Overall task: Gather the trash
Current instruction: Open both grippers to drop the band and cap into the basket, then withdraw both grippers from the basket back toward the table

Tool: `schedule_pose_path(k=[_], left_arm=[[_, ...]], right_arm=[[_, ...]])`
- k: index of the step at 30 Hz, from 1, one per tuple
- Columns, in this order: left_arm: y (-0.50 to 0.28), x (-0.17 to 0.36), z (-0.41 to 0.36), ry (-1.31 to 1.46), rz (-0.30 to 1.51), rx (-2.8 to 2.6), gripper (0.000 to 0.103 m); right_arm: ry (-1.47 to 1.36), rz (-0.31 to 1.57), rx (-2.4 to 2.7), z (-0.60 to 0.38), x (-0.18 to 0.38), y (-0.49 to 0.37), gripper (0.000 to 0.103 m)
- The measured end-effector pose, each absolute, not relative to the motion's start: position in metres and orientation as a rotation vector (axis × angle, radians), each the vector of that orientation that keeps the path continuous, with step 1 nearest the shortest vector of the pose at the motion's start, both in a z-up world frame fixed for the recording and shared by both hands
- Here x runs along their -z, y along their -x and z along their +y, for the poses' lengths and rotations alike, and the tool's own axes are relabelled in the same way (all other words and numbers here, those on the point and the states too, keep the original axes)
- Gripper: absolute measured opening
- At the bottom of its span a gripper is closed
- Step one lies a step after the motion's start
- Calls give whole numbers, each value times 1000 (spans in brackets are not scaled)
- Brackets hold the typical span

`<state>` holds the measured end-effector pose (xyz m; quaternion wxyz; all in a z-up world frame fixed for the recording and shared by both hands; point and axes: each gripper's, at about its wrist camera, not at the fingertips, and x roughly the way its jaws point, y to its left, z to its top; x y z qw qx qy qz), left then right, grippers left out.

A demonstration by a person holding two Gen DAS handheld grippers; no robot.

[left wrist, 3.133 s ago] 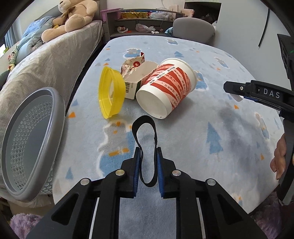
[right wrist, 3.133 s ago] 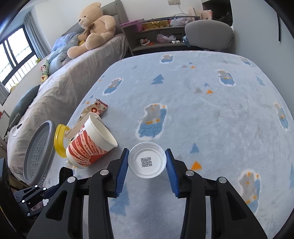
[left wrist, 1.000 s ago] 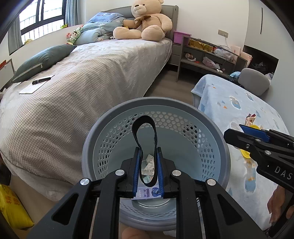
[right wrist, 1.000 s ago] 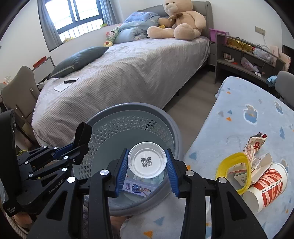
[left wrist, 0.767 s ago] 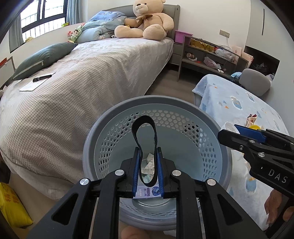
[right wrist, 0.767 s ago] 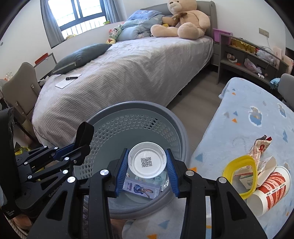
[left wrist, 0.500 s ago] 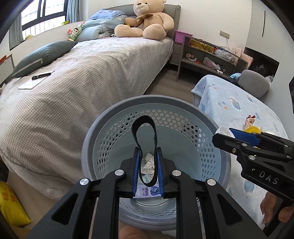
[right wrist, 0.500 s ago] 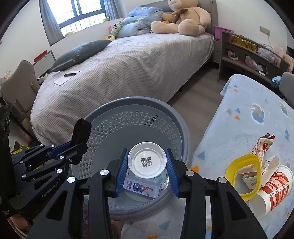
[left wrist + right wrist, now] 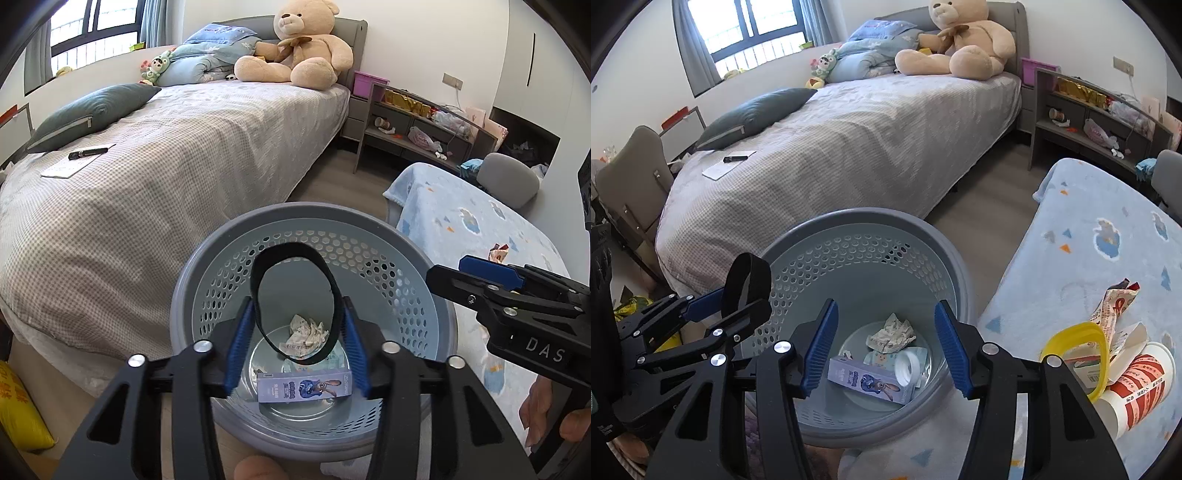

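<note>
Both grippers over grey basket [image 9: 871, 221] for drop: left gripper [image 9: 297, 328] jaws opening, black band [image 9: 293, 295] loose between; right gripper [image 9: 884, 347] jaws opening, empty.

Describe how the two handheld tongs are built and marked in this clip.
Both tongs are matte black angular plastic frames with silver screw heads. The left tongs and right tongs carry ribbed blue pads. White "DAS" lettering marks the right tongs' side. No cables or sleeves show.
</note>
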<state>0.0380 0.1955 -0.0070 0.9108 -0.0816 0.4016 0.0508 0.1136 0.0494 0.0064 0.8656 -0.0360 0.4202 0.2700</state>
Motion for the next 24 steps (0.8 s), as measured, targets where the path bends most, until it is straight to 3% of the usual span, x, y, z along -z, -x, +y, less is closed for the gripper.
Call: schedule_pose_path(k=[24], left_arm=[[-39,8,196,170,830,-129,61]], right_arm=[[56,887,-557,45,-4,-113,54]])
